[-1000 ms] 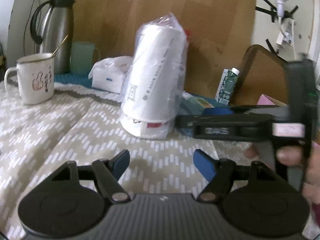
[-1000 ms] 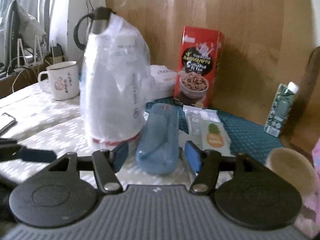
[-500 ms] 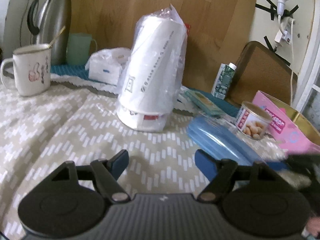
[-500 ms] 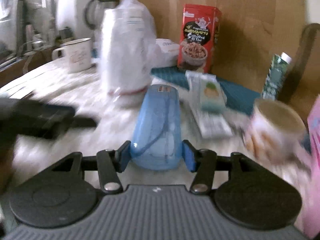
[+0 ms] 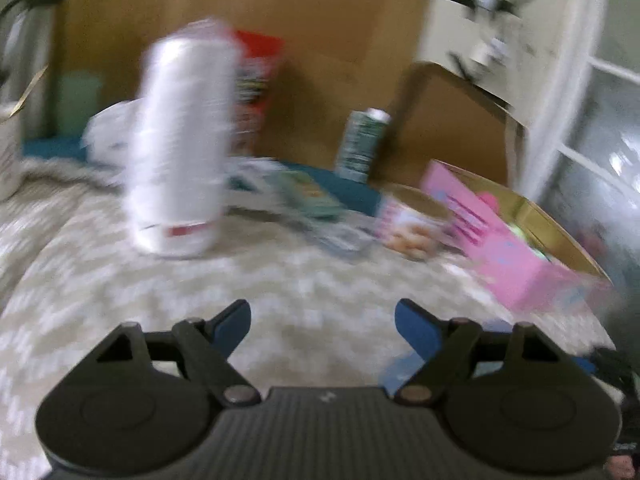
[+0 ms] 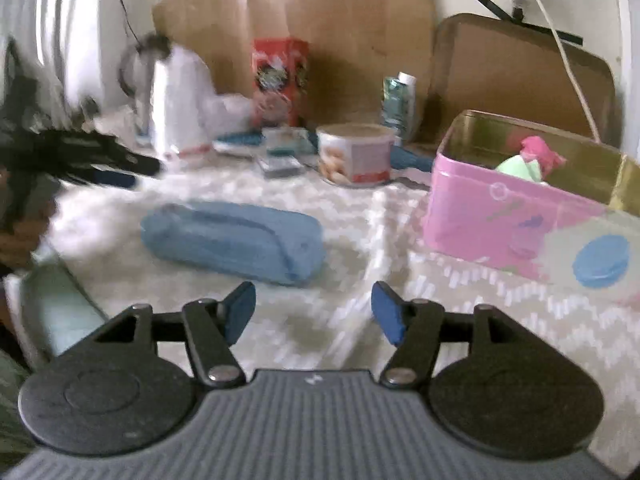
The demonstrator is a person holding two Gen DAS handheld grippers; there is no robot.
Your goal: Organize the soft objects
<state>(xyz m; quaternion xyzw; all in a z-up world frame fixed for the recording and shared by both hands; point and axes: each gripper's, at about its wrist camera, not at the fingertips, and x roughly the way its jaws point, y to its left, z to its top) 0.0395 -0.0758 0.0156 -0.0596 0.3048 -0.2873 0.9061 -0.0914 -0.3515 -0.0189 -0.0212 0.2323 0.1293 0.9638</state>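
A soft blue pouch [image 6: 232,236] lies crosswise on the patterned tablecloth, just ahead of my right gripper [image 6: 314,296]. That gripper's jaws are opening and nothing is between them. To the right stands an open pink tin [image 6: 500,216] with green and pink soft items [image 6: 528,160] inside. My left gripper [image 5: 322,312] is open over bare cloth, empty, and shows as a dark blur at the left edge of the right wrist view. In the blurred left wrist view the pink tin [image 5: 520,264] sits at the right.
A white bagged roll [image 5: 180,140] stands at the back left, with a red box [image 6: 280,76] behind it. A snack can [image 6: 354,152], flat packets and a green carton [image 6: 398,100] crowd the back. A pale item with a blue disc [image 6: 600,262] lies by the tin.
The blue pouch was between my right gripper's fingers half a second ago; it now lies on the cloth ahead, and that gripper has swung right toward the tin. The left view has panned right.
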